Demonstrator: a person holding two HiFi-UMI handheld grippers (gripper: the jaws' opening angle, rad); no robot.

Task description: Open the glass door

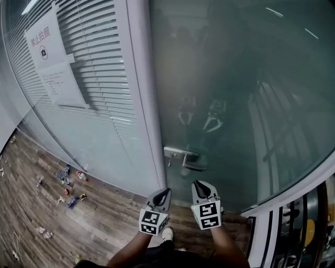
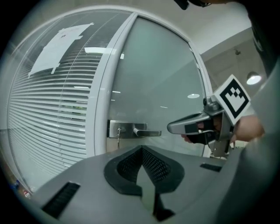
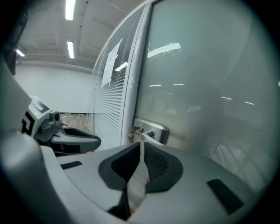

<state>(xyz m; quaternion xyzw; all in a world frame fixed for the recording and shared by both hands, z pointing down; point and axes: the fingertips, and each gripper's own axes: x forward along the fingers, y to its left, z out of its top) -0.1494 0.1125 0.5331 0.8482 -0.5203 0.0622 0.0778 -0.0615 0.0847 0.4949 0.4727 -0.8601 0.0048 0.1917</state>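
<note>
- The glass door (image 1: 230, 78) is seen from above only in the head view, with its handle (image 1: 184, 155) at the door's left edge, just beside the white frame post (image 1: 141, 94).
- In that view the left gripper (image 1: 163, 193) and the right gripper (image 1: 200, 185) are held side by side, near the handle but apart from it. Their dim reflection is caught in the glass.
- The wooden floor (image 1: 104, 209) and the small litter (image 1: 70, 183) scattered on it are shown by the head view alone.
- The handle is shown side-on only in the left gripper view. Its long axis lies level, and the free end points to the right, away from the metal plate (image 2: 116, 129) and towards the right gripper's tip.
- A key (image 2: 118, 133) is seen in the plate there.
- In the right gripper view the handle is seen nearly end-on and is partly covered by the jaw tips. Ceiling lights (image 3: 70, 8) are shown by this view alone.
- Blinds (image 1: 99, 68) and paper notices (image 1: 52, 57) are seen left of the post.
- The left gripper's jaws are pressed together, with nothing between them.
- The right gripper's jaws are likewise pressed together and empty.
</note>
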